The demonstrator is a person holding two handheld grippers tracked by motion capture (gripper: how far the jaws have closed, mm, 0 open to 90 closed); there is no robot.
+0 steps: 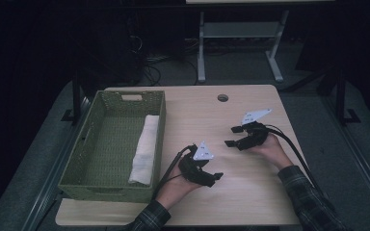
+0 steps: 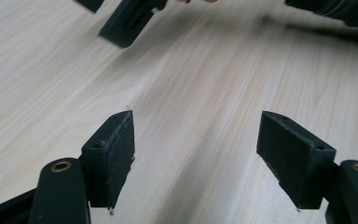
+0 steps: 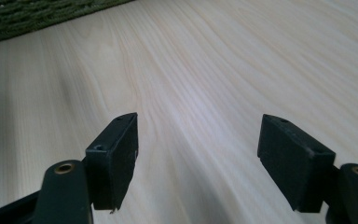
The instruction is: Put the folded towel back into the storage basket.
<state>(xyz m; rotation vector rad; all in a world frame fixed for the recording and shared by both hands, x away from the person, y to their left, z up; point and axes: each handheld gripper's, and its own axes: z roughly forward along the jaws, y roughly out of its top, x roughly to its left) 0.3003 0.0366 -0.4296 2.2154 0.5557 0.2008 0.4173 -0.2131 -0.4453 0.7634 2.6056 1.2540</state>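
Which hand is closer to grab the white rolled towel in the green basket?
Probably the left. The left gripper sits right beside the green basket where the white rolled towel lies along the near wall. The right gripper is farther off across the table. Both have open, empty jaws.

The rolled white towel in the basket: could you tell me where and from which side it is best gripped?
Grip the rolled white towel around its middle, coming straight down from above. It lies lengthwise against the green woven basket's right wall, so a side approach is probably blocked; jaws should straddle its narrow width.
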